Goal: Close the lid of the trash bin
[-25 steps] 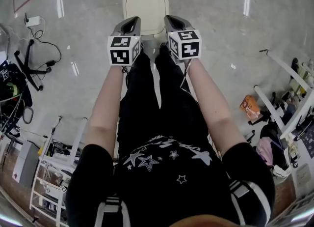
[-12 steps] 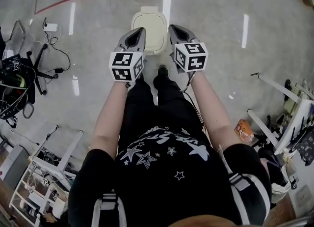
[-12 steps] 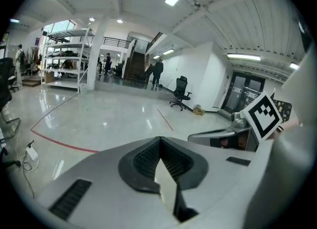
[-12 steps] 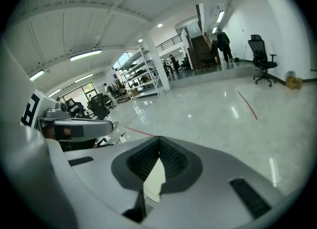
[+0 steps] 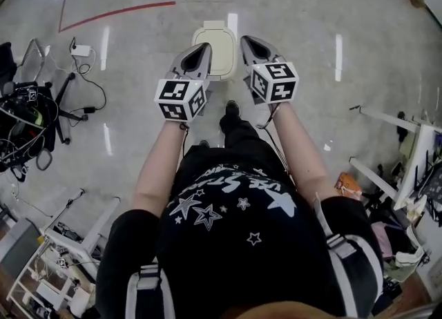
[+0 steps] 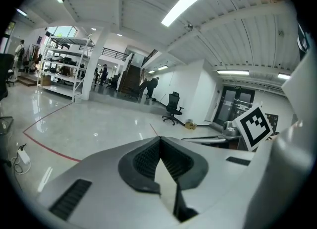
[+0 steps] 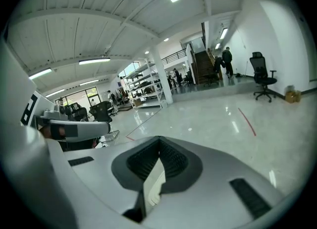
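On the floor, trash bin lid (image 5: 215, 45): down, side edges hidden behind tools.
Left tool (image 5: 205, 48): jaws together, empty.
Right tool (image 5: 246, 39): jaws together, empty.

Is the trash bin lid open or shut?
Shut: from above, the trash bin lid lies flat, covering the whole top; no opening shows.

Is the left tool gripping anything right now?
No, the left tool has its jaws closed tip to tip in the left gripper view, with nothing held between them.
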Tool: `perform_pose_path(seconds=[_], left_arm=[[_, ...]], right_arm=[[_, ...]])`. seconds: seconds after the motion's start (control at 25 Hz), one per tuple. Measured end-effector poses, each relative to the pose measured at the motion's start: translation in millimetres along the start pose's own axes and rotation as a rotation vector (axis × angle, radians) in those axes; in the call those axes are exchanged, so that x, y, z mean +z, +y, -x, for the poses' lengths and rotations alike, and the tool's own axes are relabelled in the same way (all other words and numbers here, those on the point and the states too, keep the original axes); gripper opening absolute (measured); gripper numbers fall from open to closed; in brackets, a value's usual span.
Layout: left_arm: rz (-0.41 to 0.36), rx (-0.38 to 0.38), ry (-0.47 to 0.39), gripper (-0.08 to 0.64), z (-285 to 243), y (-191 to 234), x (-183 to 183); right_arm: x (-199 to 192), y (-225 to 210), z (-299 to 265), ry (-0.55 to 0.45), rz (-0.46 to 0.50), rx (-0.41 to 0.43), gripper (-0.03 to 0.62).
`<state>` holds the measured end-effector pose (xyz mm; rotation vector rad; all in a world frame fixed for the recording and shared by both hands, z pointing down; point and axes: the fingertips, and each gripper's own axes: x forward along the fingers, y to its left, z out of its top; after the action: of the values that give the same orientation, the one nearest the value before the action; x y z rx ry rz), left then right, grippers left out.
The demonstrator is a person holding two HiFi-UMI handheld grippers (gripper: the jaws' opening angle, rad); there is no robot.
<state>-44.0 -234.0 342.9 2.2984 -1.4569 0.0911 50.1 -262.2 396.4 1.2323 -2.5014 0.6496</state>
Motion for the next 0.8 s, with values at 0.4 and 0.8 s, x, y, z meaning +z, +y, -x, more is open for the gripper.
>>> perform_pose_path(seconds=[0.4,0.8], left_arm=[[-0.031,-0.082,-0.088,0.011,96.7,-29.9,18.7],[-0.052,-0.137,-0.141,0.011,185.4,-48.6,10.5]], right_arm=[[1.8,73.9,65.9,-0.09,0.01,-0.048,0.005],[-24.2,147.7,125.1,-0.148,0.021,-0.075,0.006]])
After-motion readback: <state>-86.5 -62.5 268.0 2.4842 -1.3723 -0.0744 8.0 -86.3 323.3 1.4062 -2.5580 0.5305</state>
